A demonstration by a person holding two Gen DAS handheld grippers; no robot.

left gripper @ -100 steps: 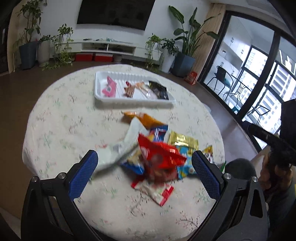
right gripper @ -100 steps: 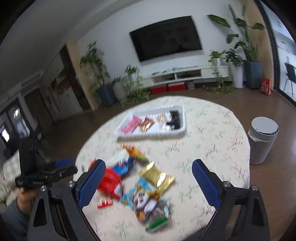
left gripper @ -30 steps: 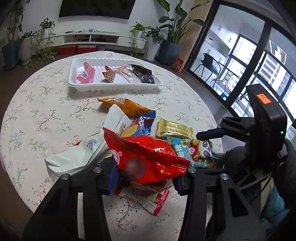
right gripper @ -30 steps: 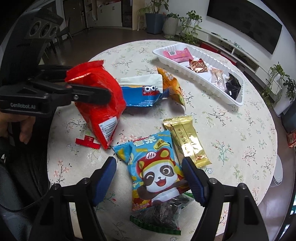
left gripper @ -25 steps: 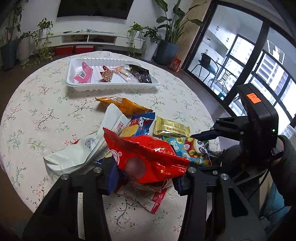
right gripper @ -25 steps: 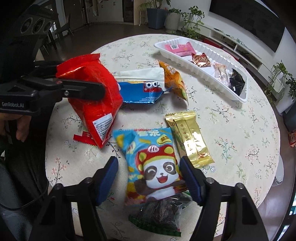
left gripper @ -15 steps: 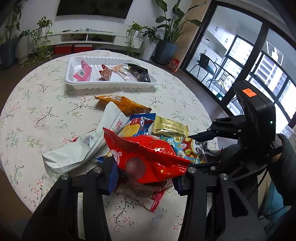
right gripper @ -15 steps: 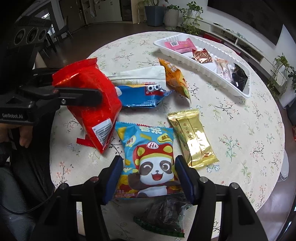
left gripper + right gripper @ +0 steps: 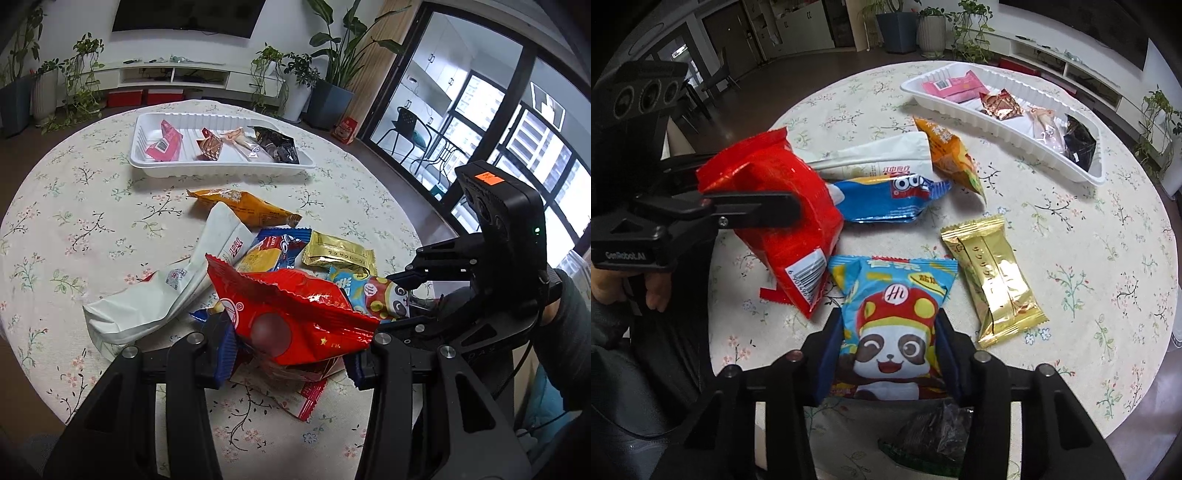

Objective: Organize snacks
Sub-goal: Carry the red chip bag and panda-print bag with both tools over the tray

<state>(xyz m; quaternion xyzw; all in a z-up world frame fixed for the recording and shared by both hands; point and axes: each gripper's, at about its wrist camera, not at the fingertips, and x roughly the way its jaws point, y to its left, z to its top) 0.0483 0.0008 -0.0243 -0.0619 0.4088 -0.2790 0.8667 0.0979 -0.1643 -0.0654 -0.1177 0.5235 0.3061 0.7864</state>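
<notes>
Fingers of the right gripper (image 9: 888, 354) had just been closing and sat against both side edges of the blue panda snack bag (image 9: 892, 325), which lay between them on the bench (image 9: 1108, 266); the blue pads touched the wrapper, clamped on its lower half. Fingers of the left gripper (image 9: 288, 352) were clamped on the red snack bag (image 9: 291, 314), which was held tilted above the cloth, its crimped top edge toward the tray and its barcode end hanging down, as the right wrist view showed. A person's hand (image 9: 646, 288) gripped the left gripper's handle at the left edge of that view.

Just right of the panda bag lay a gold wrapper (image 9: 993, 280), flat and apart from it. Below the right fingers, nearest the camera, a dark bag with a green edge (image 9: 934, 432) rested partly under the panda bag's bottom seam. Beyond the red bag lay a blue cookie packet (image 9: 890, 199), a white pouch (image 9: 879, 158) overlapping it from behind, and an orange bag (image 9: 949, 155) beside the pouch's end. A small red strip (image 9: 772, 293) showed on the cloth under the red bag.

Farther out, the white tray (image 9: 1015, 129) stood near the bench's far edge, holding a pink packet (image 9: 953, 86), a copper-coloured foil wrapper (image 9: 1001, 105), a pale wrapped sweet (image 9: 1045, 122) and a black packet (image 9: 1078, 146) in a row.
</notes>
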